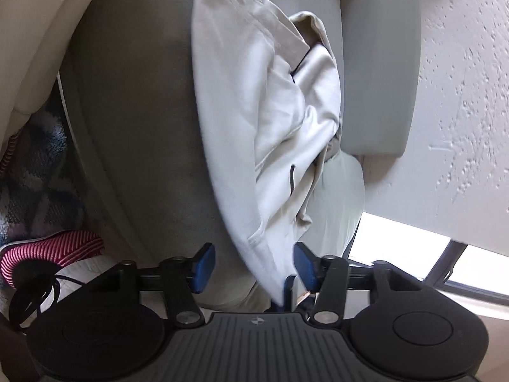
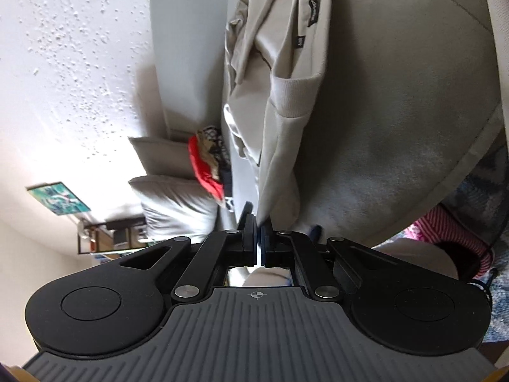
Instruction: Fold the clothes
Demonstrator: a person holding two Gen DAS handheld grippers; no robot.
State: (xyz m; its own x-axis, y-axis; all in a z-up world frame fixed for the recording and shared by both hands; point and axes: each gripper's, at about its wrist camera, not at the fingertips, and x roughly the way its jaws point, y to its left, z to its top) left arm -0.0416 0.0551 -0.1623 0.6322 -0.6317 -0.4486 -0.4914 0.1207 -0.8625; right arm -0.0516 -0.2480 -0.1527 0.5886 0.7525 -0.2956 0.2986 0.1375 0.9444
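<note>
Between the right hand-held gripper's [image 2: 258, 238] clamped pads hangs the beige garment's [image 2: 280, 146] corner.

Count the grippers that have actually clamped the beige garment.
1. The right gripper is shut on a corner of the beige garment. The left gripper stands open around its lower edge, pads not pressing. Cloth below may be hidden.

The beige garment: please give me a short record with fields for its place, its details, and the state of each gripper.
garment: beige garment, lying on grey sofa cushion
details: ribbed cuff; dark label
right gripper: shut on a corner of the garment
left gripper: open, garment edge between its pads, not pressed
background: red cloth
</note>
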